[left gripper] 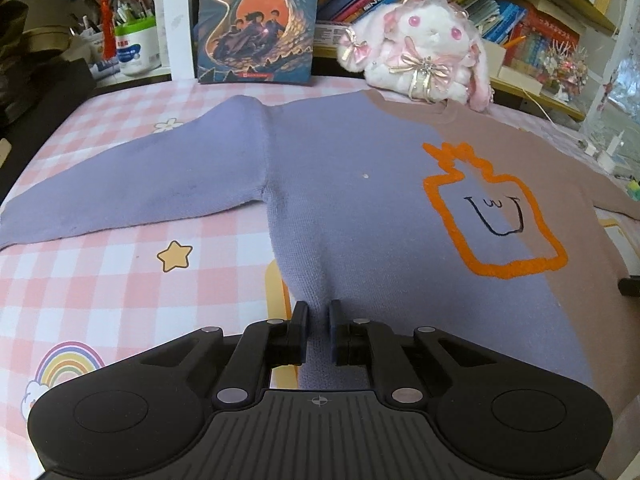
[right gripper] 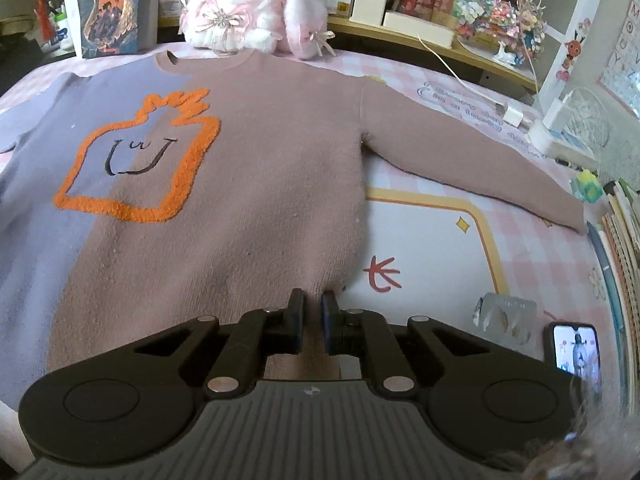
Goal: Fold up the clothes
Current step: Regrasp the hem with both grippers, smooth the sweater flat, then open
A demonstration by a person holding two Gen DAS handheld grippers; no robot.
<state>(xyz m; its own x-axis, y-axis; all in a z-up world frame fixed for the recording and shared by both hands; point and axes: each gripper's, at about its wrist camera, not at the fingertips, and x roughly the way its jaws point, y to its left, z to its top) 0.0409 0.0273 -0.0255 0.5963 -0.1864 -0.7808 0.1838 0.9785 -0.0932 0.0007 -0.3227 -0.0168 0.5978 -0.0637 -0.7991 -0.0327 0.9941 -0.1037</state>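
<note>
While we read the scene: the sweater (left gripper: 360,200) lies spread face up on the bed, collar toward the far edge by the plush rabbit (left gripper: 420,48), sleeves out to either side.
Left hand-held gripper (left gripper: 319,316): we see it closed narrow on the purple hem corner at the near edge, cloth puckering up between its fingers.
Right hand-held gripper (right gripper: 312,304): likewise pinched on the pink hem corner.
Why held so: we judge that gripping both hem corners lets us carry the bottom edge evenly toward the collar without skewing.
Stage: flat and unfolded now; this fits a hem-to-collar fold or simply smoothing the hem.
Clutter: phone (right gripper: 576,350) at the near right corner.
</note>
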